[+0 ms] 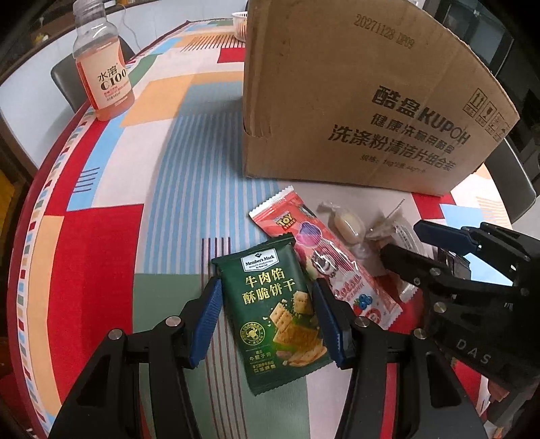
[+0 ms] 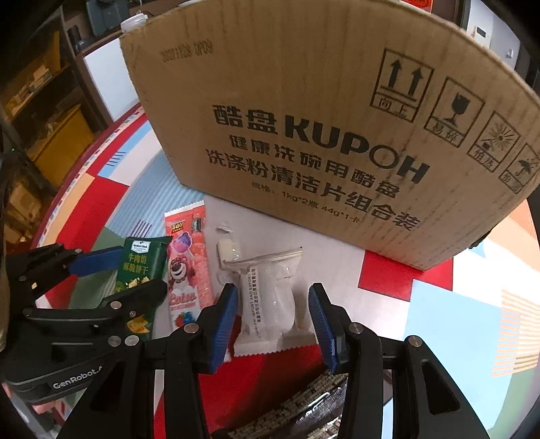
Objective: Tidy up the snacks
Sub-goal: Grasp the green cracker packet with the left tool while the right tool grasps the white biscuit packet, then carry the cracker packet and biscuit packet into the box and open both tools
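Your left tool sits wide open around the green cracker pack, flat on the tabletop, gripping nothing yet. Close on the pack's middle, not on the pink Lotso pack beside it. Your right tool, just as open and empty, straddles the white pouch before the cardboard box.

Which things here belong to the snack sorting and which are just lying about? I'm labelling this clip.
Job: green cracker packet, pink Lotso packet, wrapped candy, white packet, cardboard box.
Lying about: drink bottle, white basket.
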Motion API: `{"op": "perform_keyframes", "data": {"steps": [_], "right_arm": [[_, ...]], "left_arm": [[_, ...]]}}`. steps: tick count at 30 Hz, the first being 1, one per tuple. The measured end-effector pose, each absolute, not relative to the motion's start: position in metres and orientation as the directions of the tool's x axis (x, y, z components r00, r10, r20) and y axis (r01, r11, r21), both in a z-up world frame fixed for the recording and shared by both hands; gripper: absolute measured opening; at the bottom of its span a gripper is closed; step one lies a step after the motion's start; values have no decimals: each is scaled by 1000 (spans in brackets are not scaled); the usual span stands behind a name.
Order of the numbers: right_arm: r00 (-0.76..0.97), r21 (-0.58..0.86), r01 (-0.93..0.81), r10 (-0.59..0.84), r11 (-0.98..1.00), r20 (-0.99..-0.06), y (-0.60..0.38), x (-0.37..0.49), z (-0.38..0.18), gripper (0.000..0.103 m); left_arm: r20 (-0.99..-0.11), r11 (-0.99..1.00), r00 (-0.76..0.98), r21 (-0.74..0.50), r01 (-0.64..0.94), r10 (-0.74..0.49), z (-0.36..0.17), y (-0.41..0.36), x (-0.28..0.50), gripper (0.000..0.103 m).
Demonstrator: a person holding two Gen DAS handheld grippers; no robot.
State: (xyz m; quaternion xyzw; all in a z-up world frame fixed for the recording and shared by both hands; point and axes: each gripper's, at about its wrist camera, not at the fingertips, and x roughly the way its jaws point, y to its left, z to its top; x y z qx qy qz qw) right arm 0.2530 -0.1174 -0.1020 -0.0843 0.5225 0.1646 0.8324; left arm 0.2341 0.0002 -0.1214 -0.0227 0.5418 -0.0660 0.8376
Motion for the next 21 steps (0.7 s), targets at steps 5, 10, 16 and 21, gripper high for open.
{"op": "perform_keyframes", "data": {"steps": [5,10,16,21], "right_arm": [[388,40,-360,188,932,-902,-112,257,-110,45],[389,27,-361,177,932,-904,-102,254,-117,35],[411,29,-353,182,935,-893,-99,244,-112,33],[439,34,-344,193,938,-877,-106,237,-99,33]], "left_arm": [[-900,992,419,-91,85,-119,-122,1,234,46],[-894,992,431,-96,83,-123,-122,6,234,44],[-892,991,431,-111,77,-133,-121,11,230,44],[-882,989,448,-117,86,-143,-112,12,224,44]]}}
